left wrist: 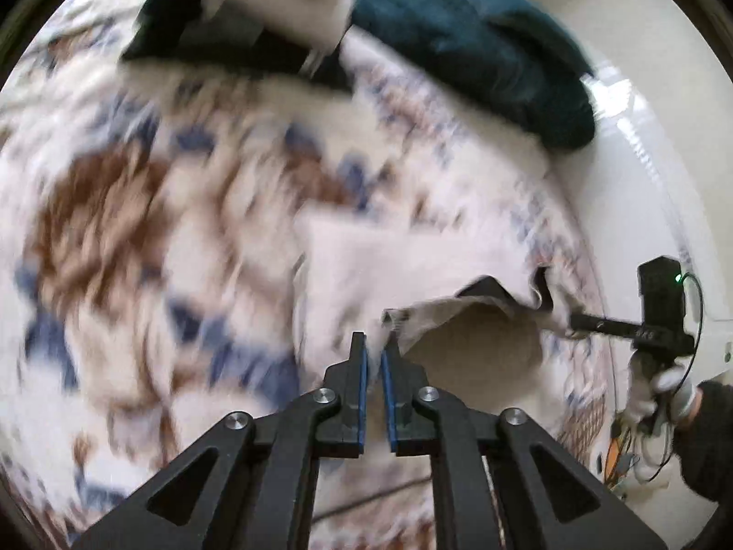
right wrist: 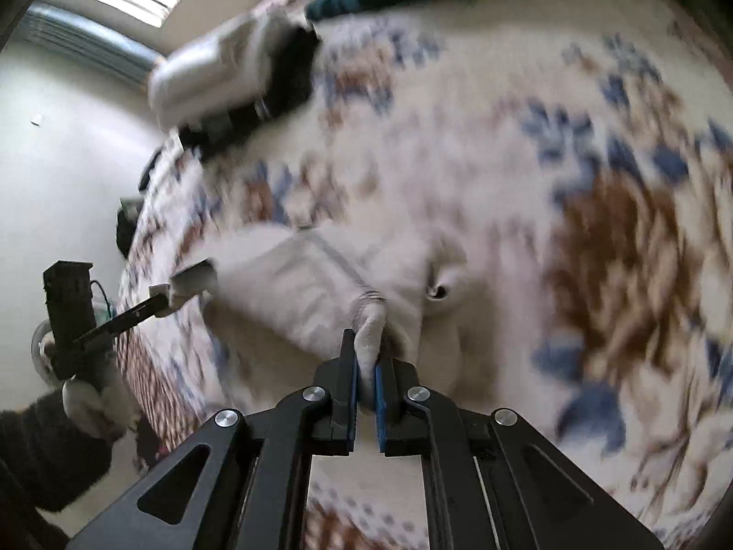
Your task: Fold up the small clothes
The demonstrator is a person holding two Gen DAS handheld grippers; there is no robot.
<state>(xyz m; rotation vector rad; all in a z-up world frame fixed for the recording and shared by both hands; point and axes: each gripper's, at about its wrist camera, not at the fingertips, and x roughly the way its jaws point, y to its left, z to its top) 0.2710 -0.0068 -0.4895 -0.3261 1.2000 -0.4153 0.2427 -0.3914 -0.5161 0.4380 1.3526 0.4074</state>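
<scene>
both claws grip the pale garment [left wrist: 412, 266]; only the right wrist view shows its small round hole [right wrist: 437, 292].

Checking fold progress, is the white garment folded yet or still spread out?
Not folded: the garment is stretched between both grippers, left and right, each clamped on an edge above the bedspread.

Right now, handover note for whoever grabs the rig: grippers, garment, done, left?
Left gripper: shut on the pale garment, pinching one edge.
Right gripper: shut on the opposite edge of the same garment.
Garment: stretched between both grippers, lifted over the patterned blanket; frames are motion-blurred.
Done: garment picked up by two edges. Folded clothes sit stacked at the far side, beside a teal pillow.
Left: lay it flat, fold, add to the stack.
</scene>
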